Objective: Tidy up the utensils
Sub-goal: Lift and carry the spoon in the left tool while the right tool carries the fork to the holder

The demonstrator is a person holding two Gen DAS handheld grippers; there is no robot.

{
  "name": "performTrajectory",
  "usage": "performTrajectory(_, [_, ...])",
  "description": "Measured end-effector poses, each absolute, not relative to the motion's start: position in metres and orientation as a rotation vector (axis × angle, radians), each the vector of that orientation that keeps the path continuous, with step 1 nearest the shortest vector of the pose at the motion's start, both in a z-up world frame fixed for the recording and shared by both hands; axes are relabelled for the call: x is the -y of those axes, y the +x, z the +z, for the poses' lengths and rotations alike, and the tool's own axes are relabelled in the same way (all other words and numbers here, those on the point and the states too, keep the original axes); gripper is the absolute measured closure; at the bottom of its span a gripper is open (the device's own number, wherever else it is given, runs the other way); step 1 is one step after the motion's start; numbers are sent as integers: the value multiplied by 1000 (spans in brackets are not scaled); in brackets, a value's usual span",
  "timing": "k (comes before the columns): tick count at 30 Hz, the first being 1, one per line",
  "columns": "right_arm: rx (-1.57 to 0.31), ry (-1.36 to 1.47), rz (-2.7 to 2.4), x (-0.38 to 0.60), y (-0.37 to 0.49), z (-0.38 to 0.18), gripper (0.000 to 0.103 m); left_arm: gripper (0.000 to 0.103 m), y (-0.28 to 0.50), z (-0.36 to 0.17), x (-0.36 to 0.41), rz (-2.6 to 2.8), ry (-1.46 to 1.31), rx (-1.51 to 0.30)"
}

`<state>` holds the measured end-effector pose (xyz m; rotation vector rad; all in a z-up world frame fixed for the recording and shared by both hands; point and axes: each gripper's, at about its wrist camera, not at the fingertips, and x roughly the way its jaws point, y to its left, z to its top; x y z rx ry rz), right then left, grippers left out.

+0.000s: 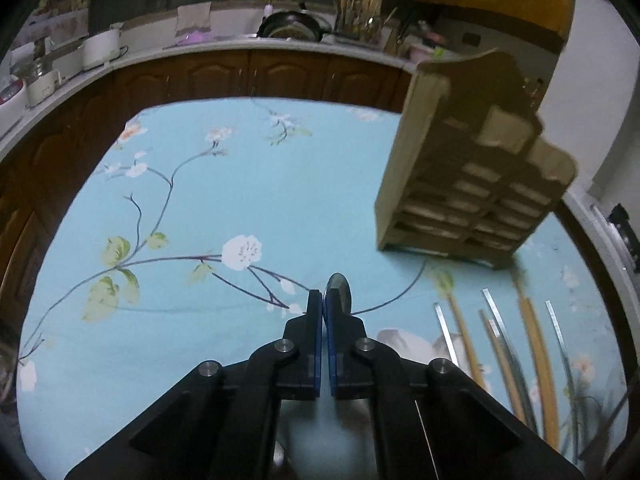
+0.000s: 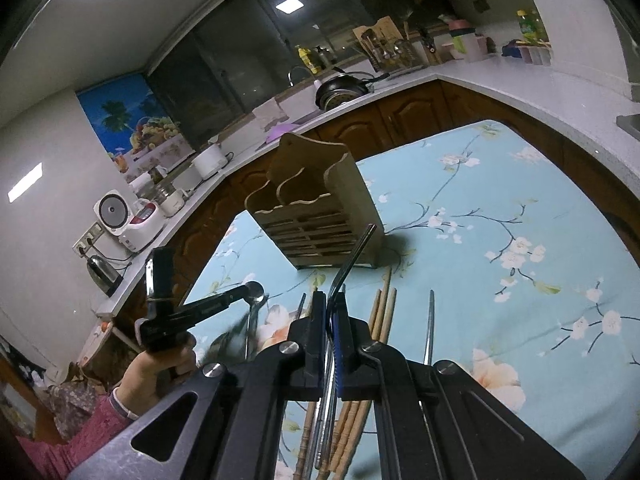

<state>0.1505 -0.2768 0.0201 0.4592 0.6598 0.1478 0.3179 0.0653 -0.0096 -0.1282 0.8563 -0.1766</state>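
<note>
A wooden utensil holder [image 1: 468,168] stands on the blue floral tablecloth [image 1: 200,200], to the right of and beyond my left gripper [image 1: 322,300]. The left gripper is shut with nothing visible between its pads. Wooden and metal chopsticks [image 1: 532,340] lie on the cloth to its right. In the right wrist view, my right gripper [image 2: 331,304] is shut on a metal utensil [image 2: 354,256] that sticks up toward the holder [image 2: 316,216]. Chopsticks [image 2: 384,308] and a spoon [image 2: 429,328] lie below it. The left gripper [image 2: 256,290] shows at the left, above a spoon [image 2: 224,340].
A kitchen counter [image 1: 240,44] with dark wood cabinets curves behind the table, holding a pan, a rice cooker [image 2: 128,220], a kettle and jars. The table edge runs close behind the holder.
</note>
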Motion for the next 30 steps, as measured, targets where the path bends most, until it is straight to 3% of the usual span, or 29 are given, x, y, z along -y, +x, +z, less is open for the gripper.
performTrajectory(18, [-562, 381, 134, 271, 175, 55, 100, 103, 245, 90, -70, -216, -155, -559])
performTrajectory(30, [-424, 373, 105, 274, 229, 85, 100, 103, 265, 121, -59, -135, -153, -384])
